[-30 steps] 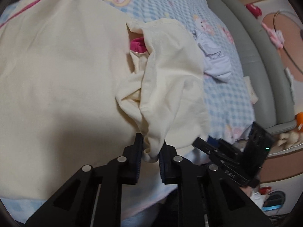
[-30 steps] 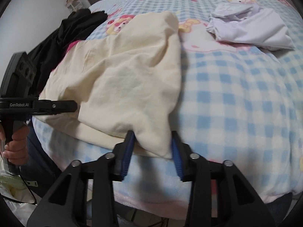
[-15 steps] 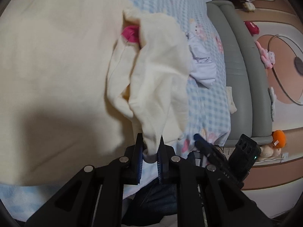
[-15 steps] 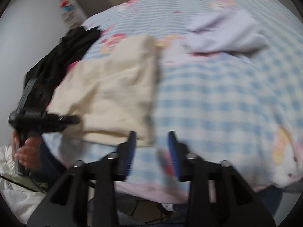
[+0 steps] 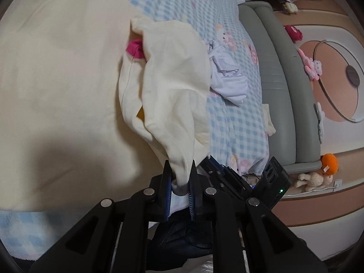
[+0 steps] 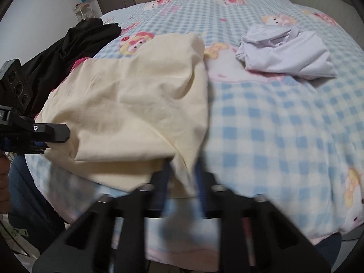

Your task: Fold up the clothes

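Left wrist view: a cream shirt (image 5: 56, 79) is spread on the bed (image 5: 232, 118). One corner of it is pinched tight in the left gripper (image 5: 180, 182) and is pulled up into a soft, hanging bunch. A bit of pink (image 5: 135, 49) peeks out at a fold. A white cloth (image 5: 229, 84) is seen farther off on the bed, apart from the shirt. The right gripper (image 5: 238, 179) is seen just beside, low at the bed's edge.

Right wrist view: the shirt (image 6: 127, 113) is seen lying near the bed's edge, rumpled. A corner of it runs down between the fingers of the right gripper (image 6: 182, 179), which look nearly closed on it, but the picture is blurry here, so it cannot be told for sure. A black cloth (image 6: 75, 43) lies behind the shirt.

The shirt looks thin, light and floppy. It will sag and crease, so it is best held at corners or hems, with both corners kept level.
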